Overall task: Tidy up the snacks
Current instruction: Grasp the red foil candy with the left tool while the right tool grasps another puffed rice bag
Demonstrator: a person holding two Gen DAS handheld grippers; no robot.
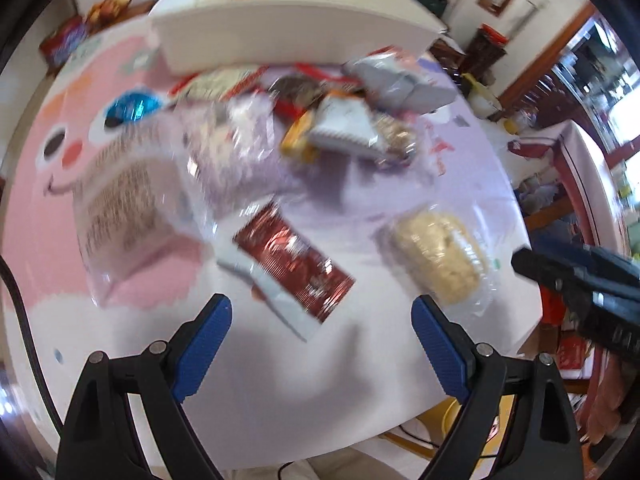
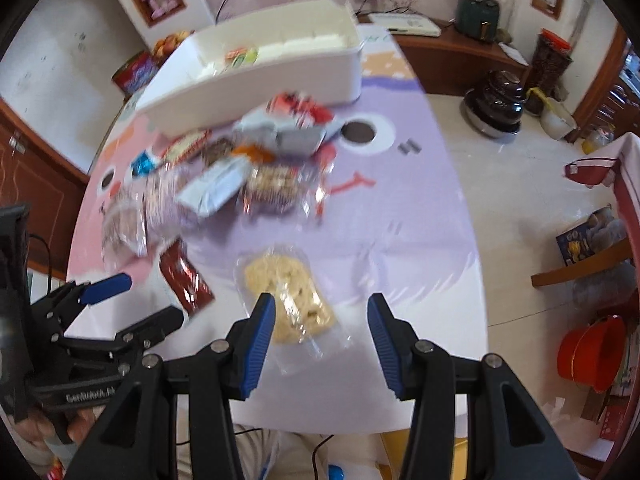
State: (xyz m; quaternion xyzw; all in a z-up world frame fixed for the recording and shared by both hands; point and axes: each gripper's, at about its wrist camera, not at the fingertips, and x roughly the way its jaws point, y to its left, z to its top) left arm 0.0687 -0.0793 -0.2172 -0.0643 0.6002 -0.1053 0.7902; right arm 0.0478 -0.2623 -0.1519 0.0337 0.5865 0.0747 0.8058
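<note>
**Both grippers over snacks, nothing held**

Left gripper (image 1: 322, 320) jaws wide apart, empty; red wrapped bar (image 1: 294, 266) lies on the table (image 1: 460, 168) just beyond the tips, between them. Right gripper (image 2: 322, 314) jaws apart, empty; pale cookie in clear wrap (image 2: 290, 296) lies on the table, near its left finger (image 2: 260, 336), mostly off-centre in the gap. Both point steeply down. Snack pile (image 2: 256, 160) farther off, in front of the white bin (image 2: 256, 76). Frames blurred.

Pink and lilac cartoon-face cloth on the surface (image 2: 400, 216); white plastic bin (image 2: 256, 80); dark red foil snack packet (image 1: 296, 268); pale yellow clear-wrapped biscuit (image 2: 288, 296).
</note>
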